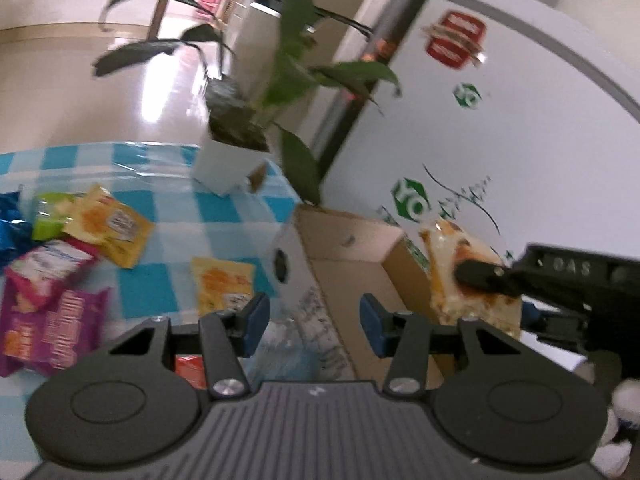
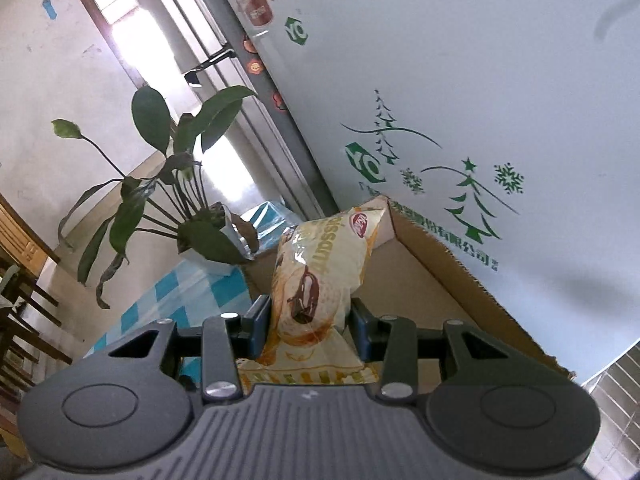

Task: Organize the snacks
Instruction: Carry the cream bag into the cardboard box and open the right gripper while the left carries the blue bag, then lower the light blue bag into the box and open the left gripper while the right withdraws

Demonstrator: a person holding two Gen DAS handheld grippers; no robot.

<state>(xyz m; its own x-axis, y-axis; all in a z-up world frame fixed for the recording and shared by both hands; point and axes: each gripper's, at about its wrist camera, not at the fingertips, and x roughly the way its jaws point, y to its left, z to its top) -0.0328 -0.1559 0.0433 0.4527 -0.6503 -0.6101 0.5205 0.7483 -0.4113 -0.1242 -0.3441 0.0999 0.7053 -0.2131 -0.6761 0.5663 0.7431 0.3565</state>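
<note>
Right gripper (image 2: 306, 322) is clamped on the croissant packet (image 2: 320, 276), carried just above the open cardboard box (image 2: 460, 280) at the right end of the bench (image 1: 224, 208). Best play, I'd say: take it lower, clear of the box's far wall, and let go only once the packet's bottom settles. Left gripper (image 1: 314, 320) hangs wide and empty near the box's near corner. Next candidates wait to the left: a yellow snack packet (image 1: 224, 284), a purple packet (image 1: 56, 332).
</note>
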